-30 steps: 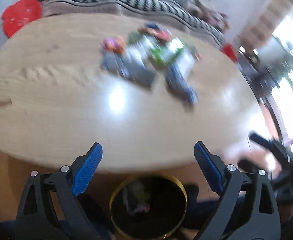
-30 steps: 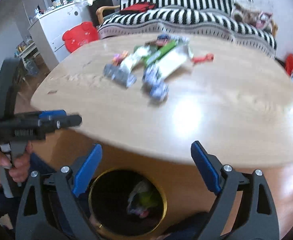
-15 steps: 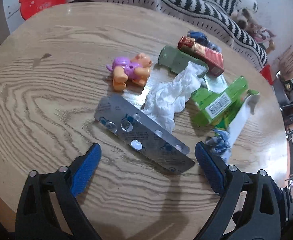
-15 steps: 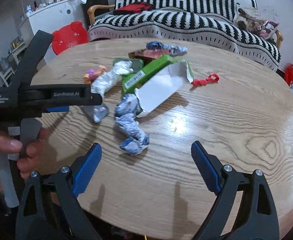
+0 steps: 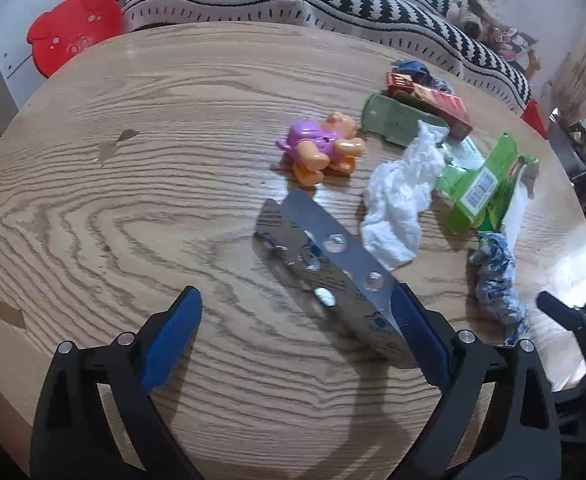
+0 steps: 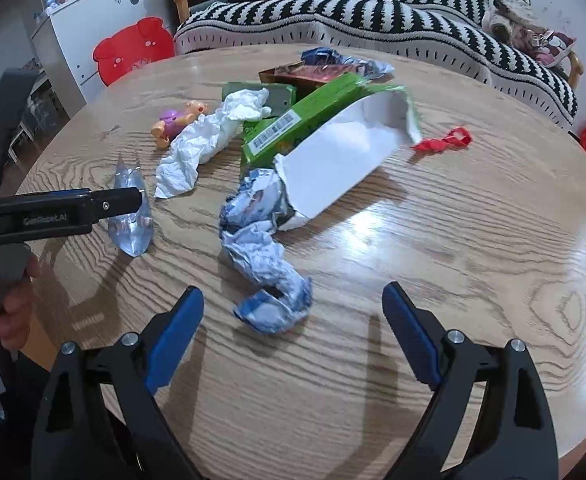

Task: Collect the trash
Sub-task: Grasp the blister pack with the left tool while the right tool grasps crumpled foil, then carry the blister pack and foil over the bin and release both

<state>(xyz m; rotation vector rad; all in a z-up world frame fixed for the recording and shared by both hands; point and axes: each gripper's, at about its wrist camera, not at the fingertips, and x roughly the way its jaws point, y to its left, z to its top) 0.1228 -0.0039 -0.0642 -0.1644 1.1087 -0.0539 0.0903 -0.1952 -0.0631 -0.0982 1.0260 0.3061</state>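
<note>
Grippers both gape, empty, over littered wooden table (image 5: 133,200); striped sofa (image 6: 373,16) behind

Left gripper (image 5: 297,312): black frame, blue pads, silver screws
Right gripper (image 6: 293,304): same (white lettering on the left one's side)

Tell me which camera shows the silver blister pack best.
The left wrist view: the blister pack lies nearly whole there, its bubbles visible, one end behind a blue pad. In the right wrist view it looks foreshortened and partly hidden by the left tongs.
</note>
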